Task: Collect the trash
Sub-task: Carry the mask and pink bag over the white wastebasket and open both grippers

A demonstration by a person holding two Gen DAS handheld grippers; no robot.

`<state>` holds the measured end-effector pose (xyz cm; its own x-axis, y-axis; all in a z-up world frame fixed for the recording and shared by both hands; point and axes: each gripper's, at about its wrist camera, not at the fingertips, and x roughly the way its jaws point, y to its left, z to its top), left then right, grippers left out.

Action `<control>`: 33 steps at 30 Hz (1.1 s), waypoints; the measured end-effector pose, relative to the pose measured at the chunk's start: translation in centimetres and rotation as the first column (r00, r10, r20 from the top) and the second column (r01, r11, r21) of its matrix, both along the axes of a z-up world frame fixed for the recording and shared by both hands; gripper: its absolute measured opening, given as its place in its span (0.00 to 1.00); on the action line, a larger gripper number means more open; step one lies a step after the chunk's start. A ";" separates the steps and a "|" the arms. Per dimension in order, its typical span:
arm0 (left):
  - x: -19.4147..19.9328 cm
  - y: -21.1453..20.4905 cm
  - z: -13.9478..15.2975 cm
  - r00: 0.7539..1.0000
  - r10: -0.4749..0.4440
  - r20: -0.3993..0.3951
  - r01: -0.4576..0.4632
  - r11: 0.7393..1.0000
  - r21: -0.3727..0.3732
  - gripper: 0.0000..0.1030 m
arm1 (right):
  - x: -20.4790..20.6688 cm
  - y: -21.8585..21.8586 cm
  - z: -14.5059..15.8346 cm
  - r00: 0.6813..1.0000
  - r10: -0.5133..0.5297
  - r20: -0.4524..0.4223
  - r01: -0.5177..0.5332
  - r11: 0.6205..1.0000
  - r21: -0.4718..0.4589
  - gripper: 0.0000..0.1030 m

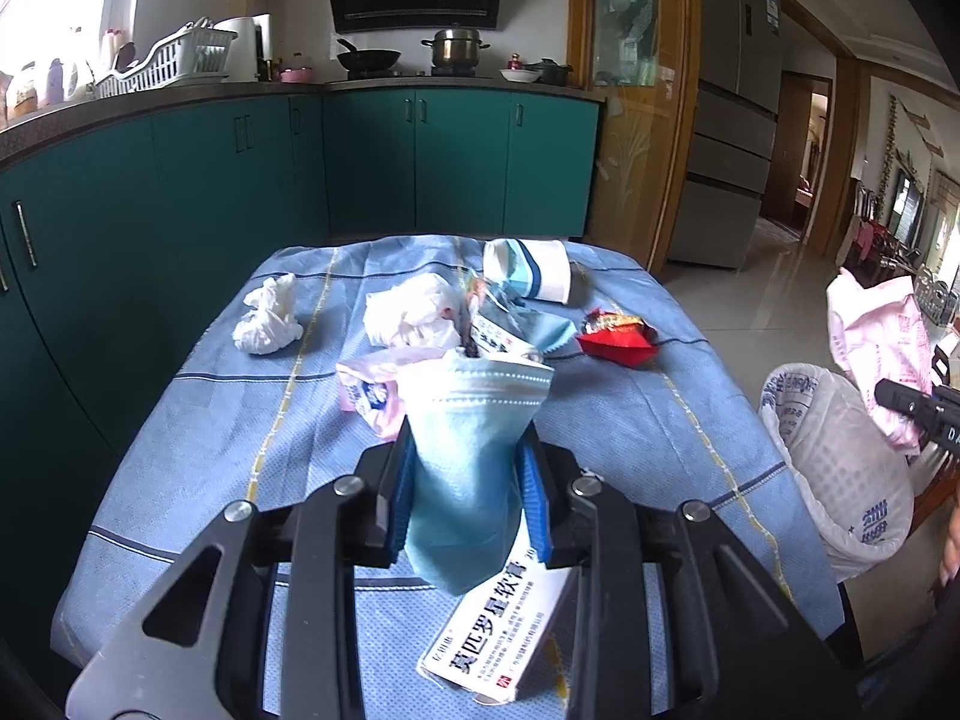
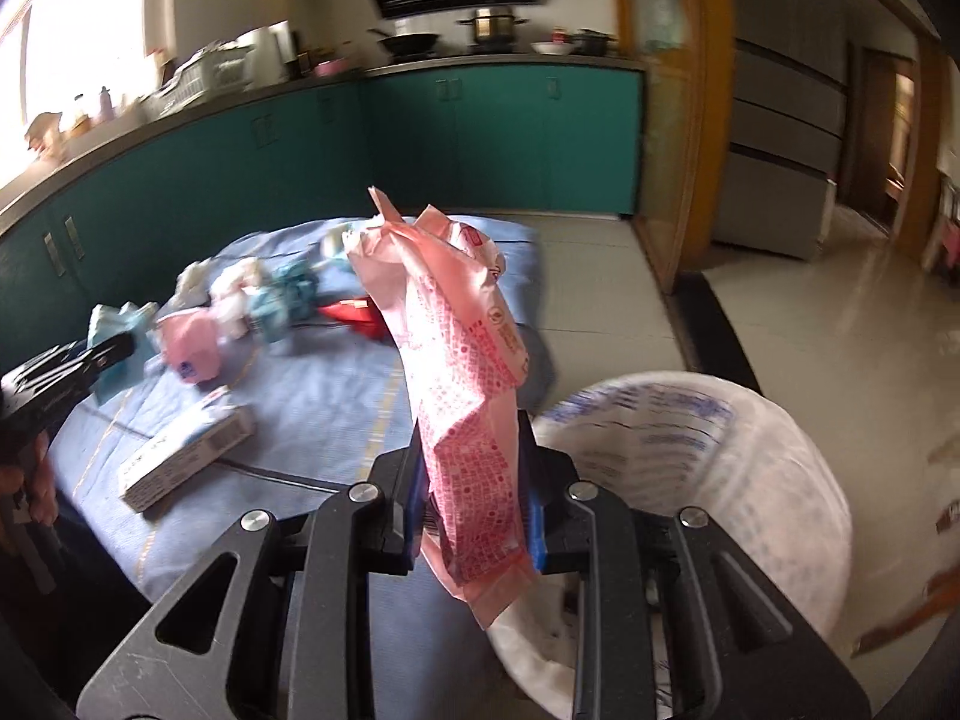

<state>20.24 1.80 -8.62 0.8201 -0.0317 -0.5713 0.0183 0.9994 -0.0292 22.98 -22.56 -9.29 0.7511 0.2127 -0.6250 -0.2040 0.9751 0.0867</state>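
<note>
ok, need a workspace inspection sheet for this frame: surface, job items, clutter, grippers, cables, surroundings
Surface: table under a blue striped cloth, littered.
Job's things: bin with white liner beside the table's right edge; pink wrapper and blue face mask lifted.
Clutter: two crumpled tissues, paper cup on its side, red snack wrapper, medicine box, small pink packet.
Grippers: left gripper shut on the mask; right gripper shut on the pink wrapper, near the bin.
Cables: nothing seen.
Surroundings: teal cabinets, stove with pot and pan, fridge.
</note>
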 end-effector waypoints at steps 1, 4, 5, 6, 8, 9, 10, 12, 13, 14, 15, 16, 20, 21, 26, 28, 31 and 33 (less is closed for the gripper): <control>-0.1 -0.3 -0.1 1.000 -0.008 -0.001 0.008 1.000 0.003 0.30 | -0.3 -1.4 -0.2 0.999 -0.038 -0.001 0.038 0.999 0.000 0.26; -0.4 -1.1 -0.3 1.000 -0.029 -0.001 0.029 1.000 0.008 0.30 | -1.1 -4.6 -0.9 0.991 -0.132 -0.018 0.132 0.991 0.007 0.26; -0.5 -1.3 -0.3 0.999 -0.037 -0.001 0.037 0.999 0.007 0.30 | -1.4 -5.7 -1.2 0.986 -0.163 -0.027 0.163 0.987 0.012 0.26; -0.6 -1.6 -0.3 0.999 -0.052 -0.003 0.052 0.999 0.001 0.30 | -1.7 -6.8 -1.6 0.980 -0.196 -0.038 0.197 0.980 0.012 0.26; -0.9 -2.1 -0.3 0.995 -0.096 -0.004 0.096 0.995 -0.017 0.30 | -2.0 -8.2 -2.4 0.967 -0.248 -0.061 0.248 0.969 -0.007 0.26; -1.1 -2.5 -0.2 0.993 -0.119 -0.003 0.119 0.993 -0.022 0.30 | -2.1 -8.9 -3.0 0.959 -0.273 -0.077 0.271 0.962 -0.024 0.26; -1.3 -2.9 -0.2 0.991 -0.137 -0.002 0.137 0.990 -0.024 0.30 | -1.9 -9.7 -3.9 0.943 -0.316 -0.107 0.313 0.949 -0.051 0.26; -1.5 -4.2 0.1 0.983 -0.181 0.005 0.181 0.983 -0.030 0.30 | -1.6 -11.0 -5.5 0.910 -0.384 -0.159 0.373 0.923 -0.095 0.26; -1.5 -4.8 0.5 0.981 -0.196 0.015 0.196 0.980 -0.034 0.30 | -1.4 -11.2 -6.0 0.896 -0.410 -0.168 0.395 0.911 -0.119 0.26; -1.5 -5.5 1.0 0.977 -0.210 0.028 0.211 0.977 -0.041 0.30 | -1.3 -11.2 -6.5 0.884 -0.434 -0.172 0.413 0.899 -0.149 0.26; -1.6 -6.1 1.4 0.973 -0.229 0.038 0.231 0.972 -0.048 0.30 | -1.1 -11.1 -7.0 0.876 -0.448 -0.179 0.419 0.890 -0.178 0.26; -1.6 -6.7 1.7 0.967 -0.250 0.045 0.252 0.966 -0.055 0.30 | -1.0 -10.9 -7.4 0.869 -0.457 -0.188 0.424 0.885 -0.192 0.26; -1.0 -10.7 2.5 0.927 -0.376 0.022 0.376 0.920 -0.112 0.30 | -0.4 -11.7 -9.0 0.839 -0.468 -0.277 0.451 0.883 -0.128 0.44; -0.7 -12.0 2.4 0.910 -0.414 0.007 0.412 0.903 -0.121 0.30 | -0.6 -12.2 -8.7 0.844 -0.457 -0.279 0.461 0.886 -0.055 0.53; 1.2 -19.2 0.3 0.830 -0.551 -0.086 0.539 0.832 -0.135 0.31 | -2.2 -14.2 -5.2 0.832 -0.526 -0.179 0.553 0.815 0.175 0.74; 2.0 -22.2 -0.9 0.794 -0.596 -0.123 0.577 0.802 -0.156 0.31 | -3.2 -15.0 -4.0 0.767 -0.632 -0.114 0.641 0.748 0.170 0.75; 2.6 -26.5 -2.2 0.749 -0.647 -0.145 0.627 0.762 -0.163 0.33 | -4.0 -16.2 -2.3 0.685 -0.727 -0.049 0.722 0.667 0.185 0.77; 2.9 -28.8 -2.9 0.721 -0.678 -0.140 0.655 0.734 -0.180 0.43 | -4.7 -17.1 -1.8 0.656 -0.754 -0.027 0.738 0.634 0.229 0.78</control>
